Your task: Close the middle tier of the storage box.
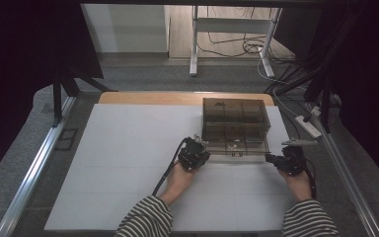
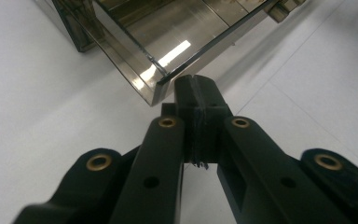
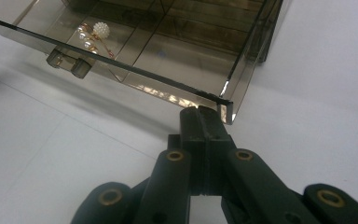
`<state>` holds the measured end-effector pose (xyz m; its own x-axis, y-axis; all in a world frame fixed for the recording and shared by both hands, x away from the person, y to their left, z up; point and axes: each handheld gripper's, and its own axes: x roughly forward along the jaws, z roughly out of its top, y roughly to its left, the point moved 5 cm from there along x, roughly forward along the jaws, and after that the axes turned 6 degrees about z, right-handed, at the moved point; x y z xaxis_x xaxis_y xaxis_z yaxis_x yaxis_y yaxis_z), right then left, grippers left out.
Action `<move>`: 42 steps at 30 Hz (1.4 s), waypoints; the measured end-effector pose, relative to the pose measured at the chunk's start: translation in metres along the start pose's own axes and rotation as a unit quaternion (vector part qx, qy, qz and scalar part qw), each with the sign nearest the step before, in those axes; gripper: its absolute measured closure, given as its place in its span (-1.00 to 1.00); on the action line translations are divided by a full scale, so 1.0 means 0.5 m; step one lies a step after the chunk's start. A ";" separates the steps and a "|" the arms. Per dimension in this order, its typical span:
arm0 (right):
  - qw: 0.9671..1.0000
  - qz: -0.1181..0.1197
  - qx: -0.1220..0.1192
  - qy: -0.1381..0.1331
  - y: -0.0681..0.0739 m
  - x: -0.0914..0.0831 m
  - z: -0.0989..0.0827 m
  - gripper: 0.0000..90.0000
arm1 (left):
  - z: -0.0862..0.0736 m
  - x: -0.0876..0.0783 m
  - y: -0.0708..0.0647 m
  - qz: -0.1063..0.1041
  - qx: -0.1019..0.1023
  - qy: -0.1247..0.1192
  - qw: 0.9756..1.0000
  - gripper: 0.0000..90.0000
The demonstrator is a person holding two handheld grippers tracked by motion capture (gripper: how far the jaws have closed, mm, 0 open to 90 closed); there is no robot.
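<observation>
Item: smoked clear plastic drawer box (image 1: pixel 235 123), far-right part of the white table (image 1: pixel 128 148). Bottom drawer (image 1: pixel 235 144) pulled out toward us; front wall carries a small knob (image 3: pixel 69 63). Contents: pearl earrings (image 3: pixel 93 35) in one compartment, other compartments look bare.

Grippers: left gripper (image 1: pixel 196 148) at the drawer's left front corner, right gripper (image 1: pixel 272 159) at its right front corner. Both sets of jaws closed, pad on pad, nothing between them; tips just at the corners, contact or a hair apart, we cannot tell.

Handling, our est.: box light, stiff, hard plastic w/ thin walls, glossy so prob. slippery; likely to skid on the smooth table if pushed hard. Brittle at edges, could crack under a tight pinch. Earrings tiny, loose, will roll if the drawer jolts.

Where to take hold: press evenly on both front corners w/ closed jaws to slide the drawer in, or pinch the knob to pull. We'd avoid one-sided pushes: the drawer may skew and jam.
</observation>
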<state>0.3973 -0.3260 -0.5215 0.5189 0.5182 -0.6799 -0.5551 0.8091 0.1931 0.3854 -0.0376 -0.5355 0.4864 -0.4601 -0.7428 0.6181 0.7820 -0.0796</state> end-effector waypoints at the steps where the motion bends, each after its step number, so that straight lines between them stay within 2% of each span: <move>1: 1.000 0.000 -0.001 0.000 0.000 0.000 0.001 0.99 | 0.001 -0.001 0.000 -0.001 0.002 0.002 1.000 0.97; 8: 1.000 0.002 0.008 -0.011 -0.005 -0.005 0.007 0.99 | 0.015 0.000 0.004 -0.001 0.008 0.005 1.000 0.97; 14: 1.000 0.000 0.009 -0.012 -0.006 0.002 0.015 0.99 | 0.024 0.002 0.010 0.001 0.001 0.003 1.000 0.97; 19: 1.000 -0.002 0.014 -0.018 -0.010 0.006 0.025 0.99 | 0.034 0.004 0.015 0.004 0.004 0.002 1.000 0.97; 26: 1.000 -0.006 0.015 -0.017 -0.014 0.012 0.037 0.99 | 0.048 0.006 0.022 0.007 0.000 0.000 1.000 0.97; 29: 1.000 -0.007 0.017 -0.018 -0.015 0.012 0.045 0.99 | 0.053 0.007 0.025 0.007 -0.009 0.002 1.000 0.97; 42: 1.000 -0.012 0.019 -0.016 -0.017 0.023 0.058 0.99 | 0.065 0.012 0.031 0.015 -0.008 0.000 1.000 0.97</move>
<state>0.4268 -0.3190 -0.5104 0.5534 0.5063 -0.6614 -0.5167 0.8315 0.2042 0.4179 -0.0420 -0.5195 0.5041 -0.4358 -0.7456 0.5929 0.8024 -0.0681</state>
